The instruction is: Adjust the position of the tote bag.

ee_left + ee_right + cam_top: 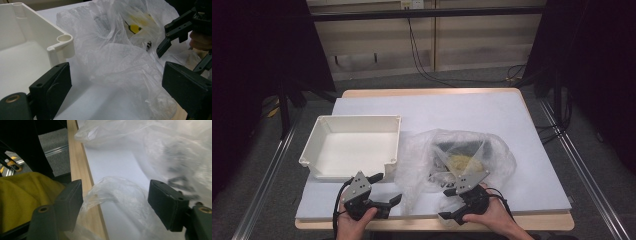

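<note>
1. Tub [352, 147], white and open-topped, sits just ahead of the left hand-held gripper [388, 189], whose jaws stand wide, gripping nothing.
2. Plastic bag [452, 160] lies crumpled on the worktop [472, 110] between both.
3. Right hand-held gripper [447, 202] gapes wide around a bag fold, pads not pressing.

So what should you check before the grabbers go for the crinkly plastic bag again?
1. Right gripper open: ok, its fingers stand apart, with a fold of the clear plastic bag between them, not pinched.
2. Left gripper open: ok, its fingers are wide apart, nothing pressed.
3. Bag fully on the table: not ok, a fold lies over the wooden front edge.
4. White plastic box ready: ok, it sits upright beside the bag with bare floor showing.
5. What is inside the bag: cannot tell, just something yellow and something dark through the plastic.
</note>
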`<state>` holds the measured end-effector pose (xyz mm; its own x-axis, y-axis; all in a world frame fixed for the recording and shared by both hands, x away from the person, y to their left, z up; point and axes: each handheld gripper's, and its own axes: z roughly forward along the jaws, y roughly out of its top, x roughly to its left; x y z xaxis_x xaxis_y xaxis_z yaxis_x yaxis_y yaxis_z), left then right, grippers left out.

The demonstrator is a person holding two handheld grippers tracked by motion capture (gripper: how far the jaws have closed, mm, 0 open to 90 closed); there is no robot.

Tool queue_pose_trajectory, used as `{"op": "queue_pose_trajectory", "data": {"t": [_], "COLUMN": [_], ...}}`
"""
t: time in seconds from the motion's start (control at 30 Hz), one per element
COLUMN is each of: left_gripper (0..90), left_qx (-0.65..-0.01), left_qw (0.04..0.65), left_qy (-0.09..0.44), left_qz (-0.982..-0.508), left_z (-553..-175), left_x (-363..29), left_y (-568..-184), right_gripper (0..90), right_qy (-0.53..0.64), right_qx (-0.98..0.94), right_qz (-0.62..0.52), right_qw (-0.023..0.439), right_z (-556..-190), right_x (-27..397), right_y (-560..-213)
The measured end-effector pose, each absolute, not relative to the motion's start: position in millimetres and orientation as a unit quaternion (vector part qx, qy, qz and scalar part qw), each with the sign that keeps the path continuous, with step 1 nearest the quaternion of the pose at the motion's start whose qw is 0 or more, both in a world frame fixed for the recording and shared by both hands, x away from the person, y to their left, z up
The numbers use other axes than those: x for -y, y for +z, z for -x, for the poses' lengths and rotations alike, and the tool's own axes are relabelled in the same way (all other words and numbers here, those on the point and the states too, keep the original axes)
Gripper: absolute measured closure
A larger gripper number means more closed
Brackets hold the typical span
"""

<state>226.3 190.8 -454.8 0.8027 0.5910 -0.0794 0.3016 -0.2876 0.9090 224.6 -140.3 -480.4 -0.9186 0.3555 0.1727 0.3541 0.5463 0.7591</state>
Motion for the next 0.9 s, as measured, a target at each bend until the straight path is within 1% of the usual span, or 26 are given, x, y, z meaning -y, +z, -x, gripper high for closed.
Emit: {"op": "queue_pose_trajectory", "data": {"t": [0.07, 0.13, 0.2, 0.27, 0.33, 0.4, 0.47, 0.5, 0.53, 0.67, 0.73, 0.8, 0.9], "left_gripper": [8.7, 8.7, 8.7, 8.7, 8.7, 8.7, 8.7, 8.7, 8.7, 8.6, 8.1, 7.6, 6.6], "left_qx": [-0.28, -0.281, -0.283, -0.284, -0.281, -0.278, -0.277, -0.28, -0.28, -0.278, -0.276, -0.266, -0.255], "left_qw": [0.525, 0.525, 0.524, 0.523, 0.522, 0.522, 0.521, 0.522, 0.521, 0.518, 0.516, 0.514, 0.516], "left_qy": [0.138, 0.139, 0.14, 0.138, 0.137, 0.135, 0.135, 0.134, 0.133, 0.121, 0.108, 0.099, 0.098], "left_qz": [-0.792, -0.791, -0.791, -0.791, -0.793, -0.795, -0.796, -0.795, -0.795, -0.8, -0.804, -0.81, -0.812], "left_z": [-226, -226, -226, -226, -226, -226, -226, -225, -225, -225, -226, -226, -224], "left_x": [-191, -192, -192, -192, -191, -190, -190, -190, -190, -188, -185, -182, -178], "left_y": [-454, -454, -454, -454, -454, -454, -454, -454, -454, -456, -456, -457, -458], "right_gripper": [25.5, 24.6, 26.7, 32.0, 42.9, 49.8, 57.1, 60.3, 65.5, 77.2, 85.7, 89.4, 90.0], "right_qy": [0.425, 0.418, 0.42, 0.421, 0.42, 0.417, 0.413, 0.412, 0.413, 0.409, 0.408, 0.409, 0.412], "right_qx": [-0.882, -0.885, -0.884, -0.882, -0.882, -0.882, -0.883, -0.882, -0.88, -0.881, -0.881, -0.881, -0.879], "right_qz": [-0.204, -0.203, -0.203, -0.208, -0.211, -0.217, -0.215, -0.219, -0.225, -0.227, -0.226, -0.227, -0.231], "right_qw": [0.0, 0.01, 0.019, 0.029, 0.04, 0.045, 0.06, 0.059, 0.061, 0.075, 0.075, 0.072, 0.066], "right_z": [-225, -224, -223, -222, -223, -225, -225, -225, -226, -228, -228, -228, -229], "right_x": [136, 132, 130, 131, 133, 134, 134, 135, 136, 137, 137, 138, 139], "right_y": [-483, -485, -487, -487, -487, -486, -486, -486, -486, -486, -485, -485, -486]}}
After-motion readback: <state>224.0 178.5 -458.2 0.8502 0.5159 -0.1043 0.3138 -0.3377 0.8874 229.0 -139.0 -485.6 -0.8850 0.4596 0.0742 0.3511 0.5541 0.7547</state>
